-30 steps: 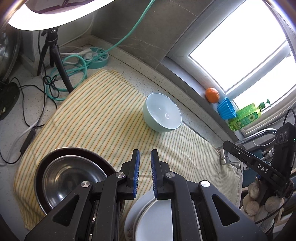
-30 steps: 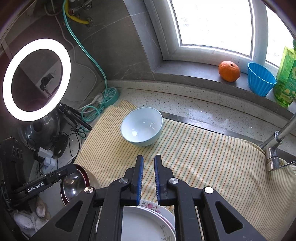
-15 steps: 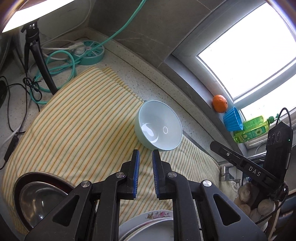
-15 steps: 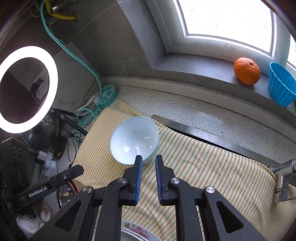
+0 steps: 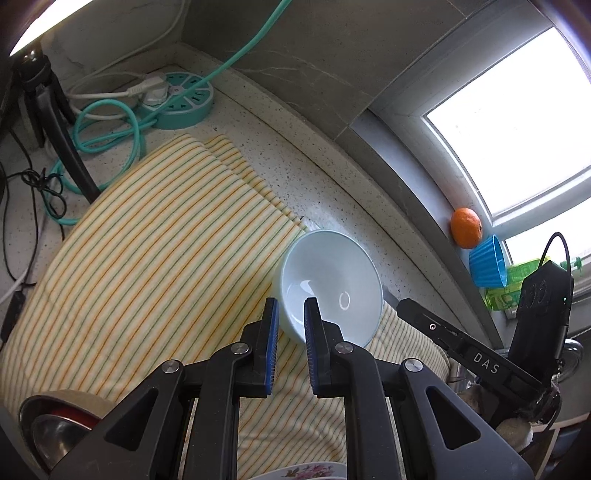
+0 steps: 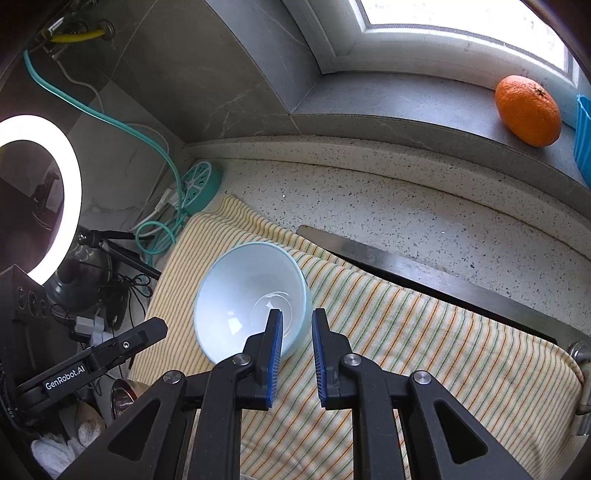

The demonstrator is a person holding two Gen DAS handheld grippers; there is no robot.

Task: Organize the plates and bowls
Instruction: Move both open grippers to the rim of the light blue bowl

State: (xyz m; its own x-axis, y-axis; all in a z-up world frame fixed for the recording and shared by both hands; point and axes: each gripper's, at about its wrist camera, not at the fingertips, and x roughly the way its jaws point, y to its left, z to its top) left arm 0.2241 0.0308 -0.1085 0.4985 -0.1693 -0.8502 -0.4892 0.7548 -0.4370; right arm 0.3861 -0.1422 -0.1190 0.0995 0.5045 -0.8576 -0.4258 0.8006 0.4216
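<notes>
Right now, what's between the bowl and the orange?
Only bare speckled counter and the grey sill's edge lie between the bowl and the orange, clearest in the right wrist view.

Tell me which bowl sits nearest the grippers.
The pale blue bowl on the striped cloth, empty, just ahead of both grippers. The steel bowl lies farther off, at the cloth's near corner.

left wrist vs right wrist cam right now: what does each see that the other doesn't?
Left wrist only: green bottle on the sill, floral plate rim at the bottom edge, the right gripper coming in from the right.

Right wrist only: lit ring light, yellow pipe fitting, the left gripper coming in from the left.

Both: pale blue bowl on the striped cloth, orange, blue cup, teal power strip.
</notes>
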